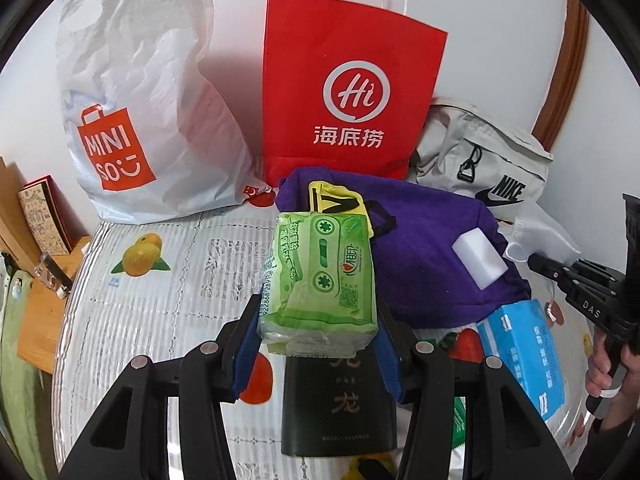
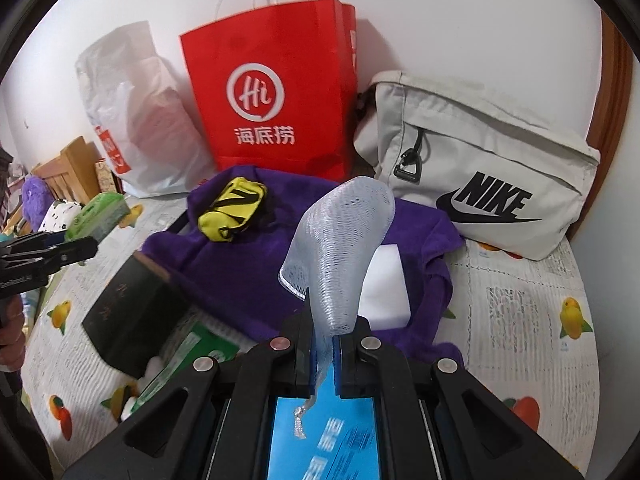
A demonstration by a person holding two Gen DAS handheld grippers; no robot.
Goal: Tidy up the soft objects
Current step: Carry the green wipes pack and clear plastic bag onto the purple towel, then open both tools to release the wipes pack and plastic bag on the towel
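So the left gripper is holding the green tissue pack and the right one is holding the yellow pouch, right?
Not quite. The left gripper does hold the green tissue pack. But the right gripper is shut on a white mesh net, not the yellow pouch. The right wrist view shows the pouch lying on the purple cloth, untouched.

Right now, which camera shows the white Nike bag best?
The right wrist view: the Nike bag sits close, whole, with logo and zipper clear. In the left wrist view it is smaller, near the edge, partly hidden behind the purple cloth.
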